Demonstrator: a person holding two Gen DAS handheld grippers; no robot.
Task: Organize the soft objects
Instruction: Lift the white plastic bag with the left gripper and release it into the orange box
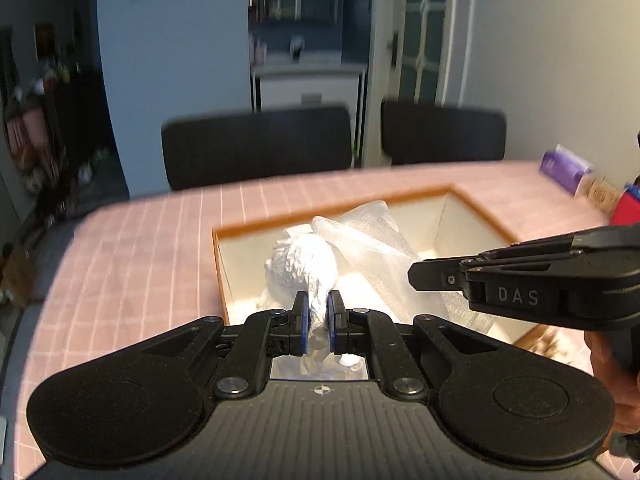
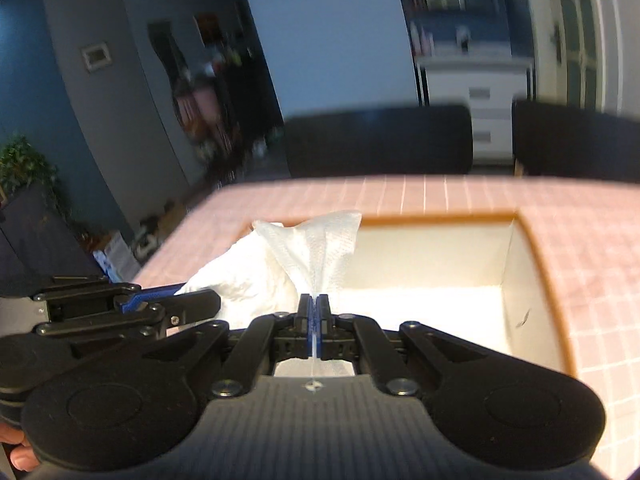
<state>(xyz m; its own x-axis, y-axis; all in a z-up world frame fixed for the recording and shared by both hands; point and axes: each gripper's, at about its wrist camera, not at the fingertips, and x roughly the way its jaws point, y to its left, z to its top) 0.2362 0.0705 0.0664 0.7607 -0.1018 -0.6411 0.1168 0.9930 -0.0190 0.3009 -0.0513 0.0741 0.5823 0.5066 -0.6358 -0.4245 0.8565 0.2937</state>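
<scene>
**Over the box: both grippers carry soft wrapping**

Over the open box (image 1: 472,216) on the pink checked table (image 1: 132,248), both grippers hold soft material. From the left wrist view, the left gripper (image 1: 318,316) has its jaws drawn narrow on a twisted tail of crumpled foil (image 1: 300,264); the foil's balled bulk sits just beyond the fingertips, toward 12 o'clock, above the box's near left part. Just beside the foil, toward 2 o'clock, a bubble-wrap sheet (image 1: 372,240) fans upward over the box interior. The right gripper (image 1: 416,276) comes in from 3 o'clock, its tip against the lower part of that sheet.

From the right wrist view, the right gripper (image 2: 316,306) has its jaws pressed together on a thin pinch of the same sheet (image 2: 320,244), which looks white here and spreads toward 12 o'clock above the box's (image 2: 540,256) left end. The left gripper (image 2: 200,300) shows at 9 o'clock, with the foil (image 2: 240,276) a pale bundle just beyond its tip, touching the sheet.

The box has an orange rim and pale inner walls. Two dark chairs (image 1: 256,144) stand at the table's far edge, and a purple carton (image 1: 564,168) lies near the table's corner at 2 o'clock.
</scene>
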